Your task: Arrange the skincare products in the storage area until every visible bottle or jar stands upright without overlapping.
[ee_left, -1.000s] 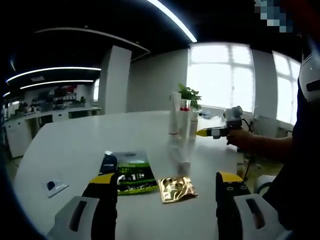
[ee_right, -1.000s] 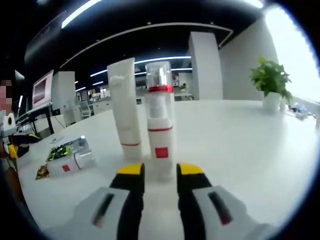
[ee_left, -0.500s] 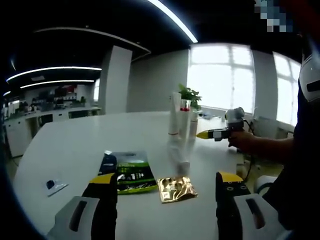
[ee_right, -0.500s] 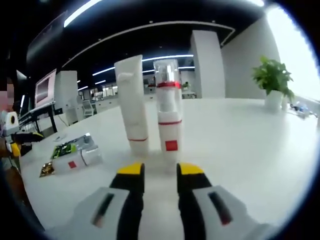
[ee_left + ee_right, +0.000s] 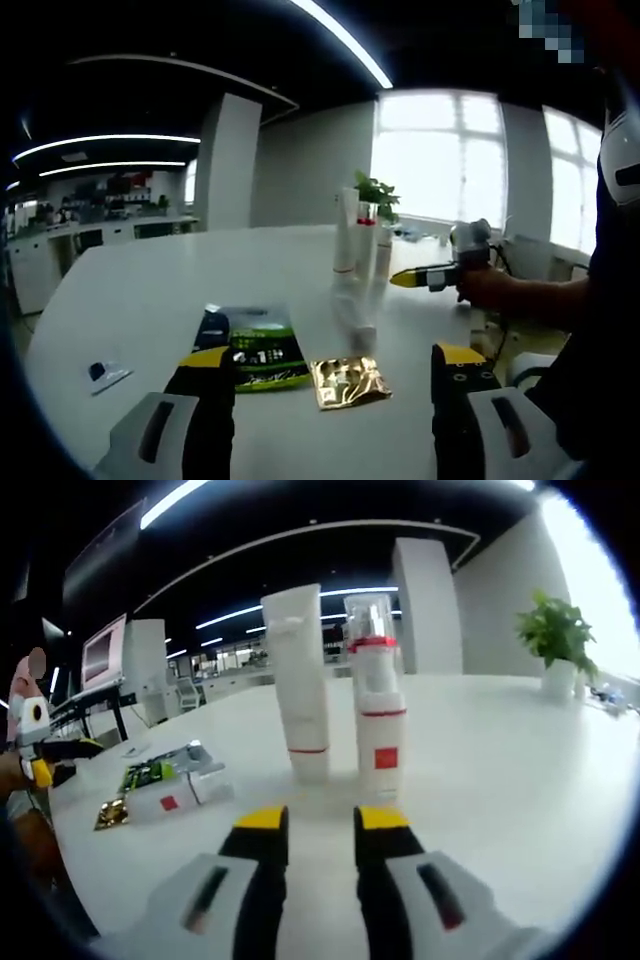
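**Tube and pump bottle upright, one bottle lying**

Left gripper view: the left gripper [image 5: 327, 375] has its fingers wide and empty above a gold sachet [image 5: 349, 380] and a green pouch [image 5: 258, 350] on the surface [image 5: 140, 300].

Right gripper view: the right gripper [image 5: 310, 825] has narrow, empty fingers. A tube [image 5: 301, 683] and a pump bottle [image 5: 376, 700] stand upright side by side, apart. A bottle [image 5: 170, 796] lies flat.

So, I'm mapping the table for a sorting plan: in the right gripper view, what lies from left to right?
Gold sachet → green packet → lying white bottle → upright white tube → upright pump bottle → potted plant.
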Demonstrator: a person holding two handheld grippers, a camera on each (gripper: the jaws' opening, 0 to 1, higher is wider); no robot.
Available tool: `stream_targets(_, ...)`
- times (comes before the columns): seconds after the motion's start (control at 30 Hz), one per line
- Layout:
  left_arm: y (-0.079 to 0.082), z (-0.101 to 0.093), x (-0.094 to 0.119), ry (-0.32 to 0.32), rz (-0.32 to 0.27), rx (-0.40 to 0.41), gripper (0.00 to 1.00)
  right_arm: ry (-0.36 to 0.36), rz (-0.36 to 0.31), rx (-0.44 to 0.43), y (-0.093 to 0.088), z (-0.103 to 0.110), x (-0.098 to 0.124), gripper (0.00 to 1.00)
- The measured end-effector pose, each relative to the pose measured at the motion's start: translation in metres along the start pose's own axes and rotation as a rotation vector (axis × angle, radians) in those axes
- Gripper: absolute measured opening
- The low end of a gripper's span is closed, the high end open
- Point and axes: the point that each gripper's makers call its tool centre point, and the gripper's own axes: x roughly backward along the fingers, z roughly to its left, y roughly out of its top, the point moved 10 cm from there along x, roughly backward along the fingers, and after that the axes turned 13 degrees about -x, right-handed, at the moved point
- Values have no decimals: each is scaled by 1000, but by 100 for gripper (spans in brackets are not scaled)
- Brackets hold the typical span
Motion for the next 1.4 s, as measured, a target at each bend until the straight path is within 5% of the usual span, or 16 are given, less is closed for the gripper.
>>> stream_targets(0.7,0,-2,0,5,9,0,82,102,-20,-1,9,29,-10,31)
stream_targets(1.4,5,-5,-4,4,18,-1,82,211,2,-25,-2,54,-17,41)
